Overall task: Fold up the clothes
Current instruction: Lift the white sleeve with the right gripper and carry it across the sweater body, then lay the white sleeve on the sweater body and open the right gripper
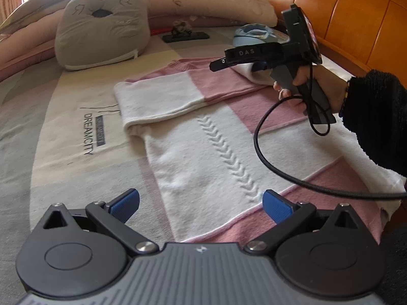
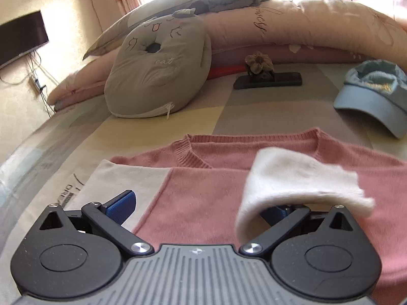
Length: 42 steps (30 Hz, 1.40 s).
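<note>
A pink and white knit sweater [image 1: 216,137] lies flat on the bed, one sleeve [image 1: 157,99] folded across its chest. My left gripper [image 1: 201,204] is open and empty just above the sweater's lower part. My right gripper [image 2: 201,206] is open above the pink chest [image 2: 198,198]; the white cuff of the other sleeve [image 2: 287,178] hangs draped over its right finger, which is mostly hidden. In the left wrist view the right gripper [image 1: 254,62] hovers at the far side of the sweater with the white cuff [image 1: 250,72] on it.
A grey cat cushion [image 1: 101,28] and rolled pink bedding [image 2: 305,23] lie at the back. A blue cap [image 2: 374,96], and a dark phone [image 2: 269,80] with a brown flower clip on it, lie beyond the collar. A wooden headboard [image 1: 356,17] stands to the right.
</note>
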Each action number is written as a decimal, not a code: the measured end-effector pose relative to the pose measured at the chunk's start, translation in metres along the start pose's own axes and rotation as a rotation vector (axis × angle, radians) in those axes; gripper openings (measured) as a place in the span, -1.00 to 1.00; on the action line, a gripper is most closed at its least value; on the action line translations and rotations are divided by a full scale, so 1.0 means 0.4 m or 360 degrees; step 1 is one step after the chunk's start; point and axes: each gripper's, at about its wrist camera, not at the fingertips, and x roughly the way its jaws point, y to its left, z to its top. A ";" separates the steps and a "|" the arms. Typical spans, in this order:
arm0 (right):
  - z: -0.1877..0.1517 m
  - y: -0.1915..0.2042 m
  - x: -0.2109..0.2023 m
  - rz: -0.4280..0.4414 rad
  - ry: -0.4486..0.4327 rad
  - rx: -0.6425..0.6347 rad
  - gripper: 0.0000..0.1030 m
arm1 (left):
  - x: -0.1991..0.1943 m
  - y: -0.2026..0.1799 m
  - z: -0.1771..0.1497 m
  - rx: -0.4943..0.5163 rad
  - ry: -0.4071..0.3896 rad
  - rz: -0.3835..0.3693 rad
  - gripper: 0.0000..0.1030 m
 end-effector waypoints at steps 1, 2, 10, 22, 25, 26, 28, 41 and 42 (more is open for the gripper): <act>-0.004 -0.008 -0.012 0.0007 -0.0005 0.0029 1.00 | 0.001 -0.003 0.000 0.0005 -0.0002 -0.0008 0.99; -0.007 -0.017 -0.022 0.0005 -0.0011 0.0063 1.00 | 0.001 -0.006 0.000 0.0008 -0.0003 -0.0015 0.99; 0.031 -0.071 -0.025 -0.0040 -0.0071 0.0207 1.00 | 0.002 -0.007 -0.002 -0.0001 -0.0011 -0.0029 0.99; 0.021 0.058 0.008 0.0223 0.0060 -0.0171 1.00 | -0.008 0.025 -0.019 -0.0062 -0.0009 -0.0007 0.99; 0.019 0.074 0.007 0.0143 0.0075 -0.0243 1.00 | -0.008 0.028 -0.021 -0.0071 -0.0016 -0.0015 0.99; 0.019 0.078 0.005 0.0106 0.0075 -0.0268 1.00 | -0.007 0.029 -0.022 -0.0075 -0.0016 -0.0018 0.99; 0.021 0.094 0.001 0.0009 0.0063 -0.0361 1.00 | -0.003 0.031 -0.025 -0.0080 -0.0015 -0.0022 0.99; -0.077 0.261 0.083 -0.0630 0.0212 -0.1541 0.52 | -0.009 0.062 -0.039 -0.0131 -0.0051 -0.0036 0.99; -0.083 0.269 0.092 -0.0654 0.0233 -0.1605 0.44 | -0.009 0.065 -0.040 -0.0138 -0.0051 -0.0035 0.99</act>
